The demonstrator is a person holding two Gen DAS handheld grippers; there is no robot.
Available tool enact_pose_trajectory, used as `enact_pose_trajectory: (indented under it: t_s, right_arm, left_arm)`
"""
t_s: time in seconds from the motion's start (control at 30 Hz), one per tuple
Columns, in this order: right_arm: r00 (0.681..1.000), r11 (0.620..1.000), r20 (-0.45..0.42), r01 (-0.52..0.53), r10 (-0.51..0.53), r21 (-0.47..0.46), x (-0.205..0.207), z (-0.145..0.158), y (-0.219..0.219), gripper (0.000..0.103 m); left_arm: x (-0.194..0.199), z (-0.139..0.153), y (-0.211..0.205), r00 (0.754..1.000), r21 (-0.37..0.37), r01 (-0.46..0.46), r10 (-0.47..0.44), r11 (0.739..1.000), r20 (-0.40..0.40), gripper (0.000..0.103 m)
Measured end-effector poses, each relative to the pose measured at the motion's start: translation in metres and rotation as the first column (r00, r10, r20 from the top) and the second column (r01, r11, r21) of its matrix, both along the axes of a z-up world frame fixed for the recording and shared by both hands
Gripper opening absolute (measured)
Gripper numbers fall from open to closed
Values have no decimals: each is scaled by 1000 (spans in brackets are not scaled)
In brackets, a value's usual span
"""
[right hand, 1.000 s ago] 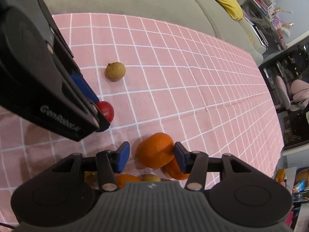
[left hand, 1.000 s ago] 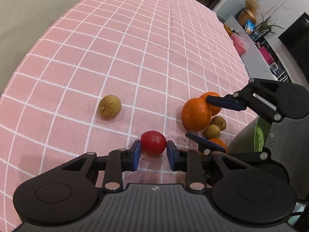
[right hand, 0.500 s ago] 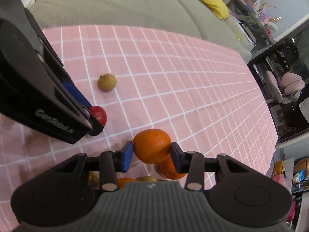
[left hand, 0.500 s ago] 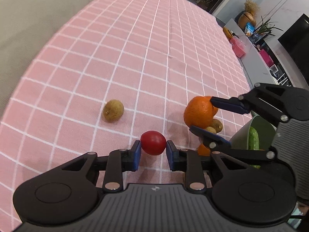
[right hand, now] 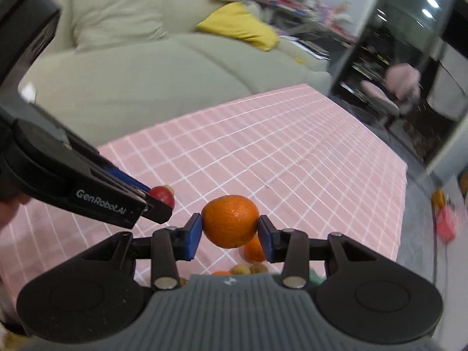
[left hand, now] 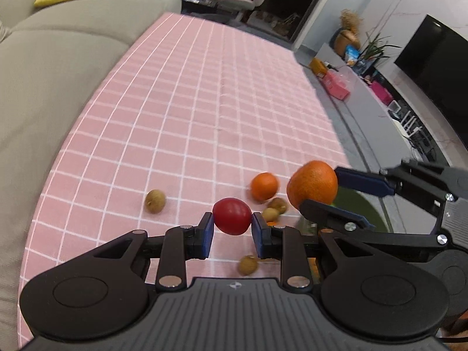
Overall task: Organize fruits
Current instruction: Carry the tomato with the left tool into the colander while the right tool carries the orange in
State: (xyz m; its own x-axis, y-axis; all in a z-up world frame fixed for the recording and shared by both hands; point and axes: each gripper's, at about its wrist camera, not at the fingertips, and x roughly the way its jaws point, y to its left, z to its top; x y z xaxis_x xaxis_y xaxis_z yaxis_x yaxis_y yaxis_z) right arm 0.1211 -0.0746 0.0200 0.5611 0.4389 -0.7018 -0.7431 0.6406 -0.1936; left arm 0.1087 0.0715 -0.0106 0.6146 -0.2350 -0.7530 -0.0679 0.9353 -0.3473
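We work over a pink checked tablecloth [left hand: 204,111], with a green bowl [left hand: 355,206] at its right edge. Our right gripper [right hand: 231,234] is clamped on an orange [right hand: 231,224], held up just beside and above that bowl, so it looks the nearer one to drop. Our left gripper [left hand: 232,231] pinches a cherry tomato [left hand: 232,216], farther left. Another orange [left hand: 264,186] and small brown longans [left hand: 155,201] lie below on the cloth.

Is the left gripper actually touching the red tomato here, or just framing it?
Touching. The left wrist view shows the left gripper with both blue pads pressed against the sides of the red tomato, no gap either side, holding it above the pink checked cloth.
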Motion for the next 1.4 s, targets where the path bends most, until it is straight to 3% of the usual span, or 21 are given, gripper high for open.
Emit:
enact_pose_trajectory:
  t_s: [0.27, 0.6, 0.93, 1.17, 1.4]
  right_arm:
    - [980, 969, -84, 192, -180, 158, -17, 27, -65, 38]
    - [943, 929, -127, 325, -306, 178, -39, 27, -114, 38]
    - [924, 926, -165, 364, -346, 101, -35, 2, -132, 38]
    - [918, 932, -183, 361, -351, 23, -22, -20, -142, 38]
    - [910, 926, -186, 378, -371, 3, -2, -31, -151, 38]
  left_arm:
    - [-6, 30, -37, 993, 3, 93, -93, 996, 70, 31]
    - [-3, 34, -81, 971, -12, 224, -222, 974, 86, 31]
    - [10, 6, -126, 934, 32, 356, -356, 934, -26, 31]
    - [17, -11, -142, 909, 77, 414, -407, 907, -92, 31]
    - [22, -30, -155, 884, 135, 460, -437, 878, -166, 31]
